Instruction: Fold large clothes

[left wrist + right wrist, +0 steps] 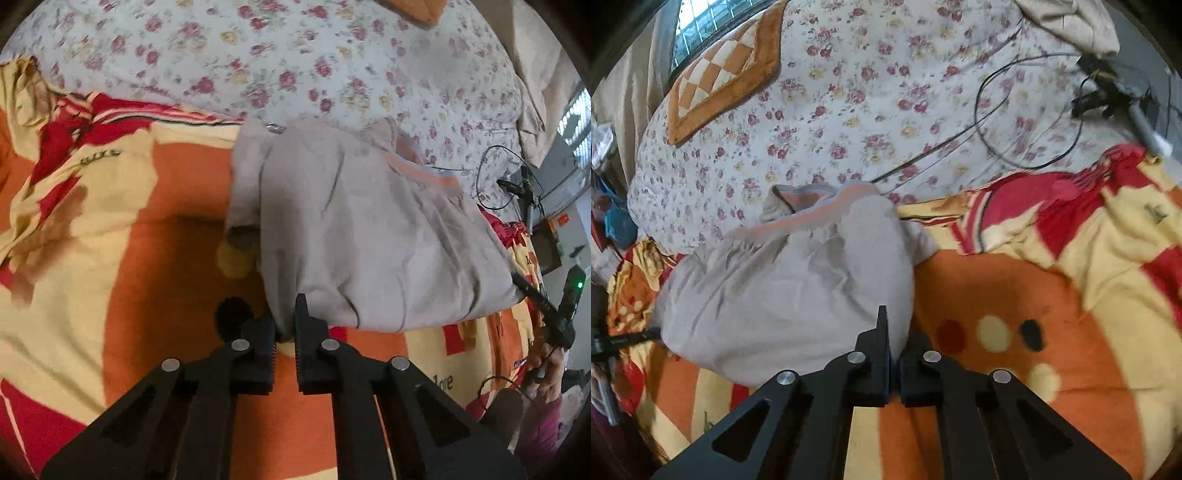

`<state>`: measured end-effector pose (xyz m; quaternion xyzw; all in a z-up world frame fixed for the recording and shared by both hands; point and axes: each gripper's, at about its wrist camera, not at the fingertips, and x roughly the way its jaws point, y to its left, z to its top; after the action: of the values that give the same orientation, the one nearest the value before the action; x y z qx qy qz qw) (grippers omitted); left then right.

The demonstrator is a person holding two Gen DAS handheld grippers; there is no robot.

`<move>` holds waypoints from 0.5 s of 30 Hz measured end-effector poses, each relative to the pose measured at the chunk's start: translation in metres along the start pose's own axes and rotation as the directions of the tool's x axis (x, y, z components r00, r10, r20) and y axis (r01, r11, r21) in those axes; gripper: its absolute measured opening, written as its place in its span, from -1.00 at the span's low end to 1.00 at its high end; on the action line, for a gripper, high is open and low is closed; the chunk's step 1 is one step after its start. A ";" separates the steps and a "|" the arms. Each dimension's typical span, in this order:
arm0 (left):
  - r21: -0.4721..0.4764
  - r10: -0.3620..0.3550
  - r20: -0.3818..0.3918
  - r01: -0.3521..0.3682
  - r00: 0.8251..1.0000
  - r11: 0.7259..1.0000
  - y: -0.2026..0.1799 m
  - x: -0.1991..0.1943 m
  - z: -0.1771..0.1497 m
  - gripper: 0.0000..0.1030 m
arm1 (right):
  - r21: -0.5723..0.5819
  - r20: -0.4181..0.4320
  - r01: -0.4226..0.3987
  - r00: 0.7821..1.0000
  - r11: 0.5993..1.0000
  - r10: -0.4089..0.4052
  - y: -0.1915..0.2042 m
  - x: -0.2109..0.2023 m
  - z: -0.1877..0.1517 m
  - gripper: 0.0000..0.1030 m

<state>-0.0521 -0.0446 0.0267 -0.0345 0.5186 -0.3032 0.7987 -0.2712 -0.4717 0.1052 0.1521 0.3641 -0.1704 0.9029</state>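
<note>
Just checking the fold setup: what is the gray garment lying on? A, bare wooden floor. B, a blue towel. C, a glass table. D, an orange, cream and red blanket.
D: the gray garment rests on the orange, cream and red blanket, with the flowered sheet beyond it.

My black left gripper [285,325] pinches a pale grey garment [354,236] with an orange band. Below lies an orange, cream and red blanket [155,258]; upper frame, a white sheet [258,55] with pink roses.

"love" on blanket [448,382]
</note>
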 end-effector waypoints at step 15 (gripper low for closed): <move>-0.042 0.053 0.188 -0.046 0.981 0.998 -0.021 -0.024 0.015 0.18 | 0.078 -0.059 -0.071 0.995 0.994 0.076 0.025 -0.009 0.011 -0.33</move>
<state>-0.0555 -0.0527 0.0610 -0.0653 0.4466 -0.2686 0.8510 -0.2604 -0.4518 0.1228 0.2049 0.3794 -0.1460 0.8904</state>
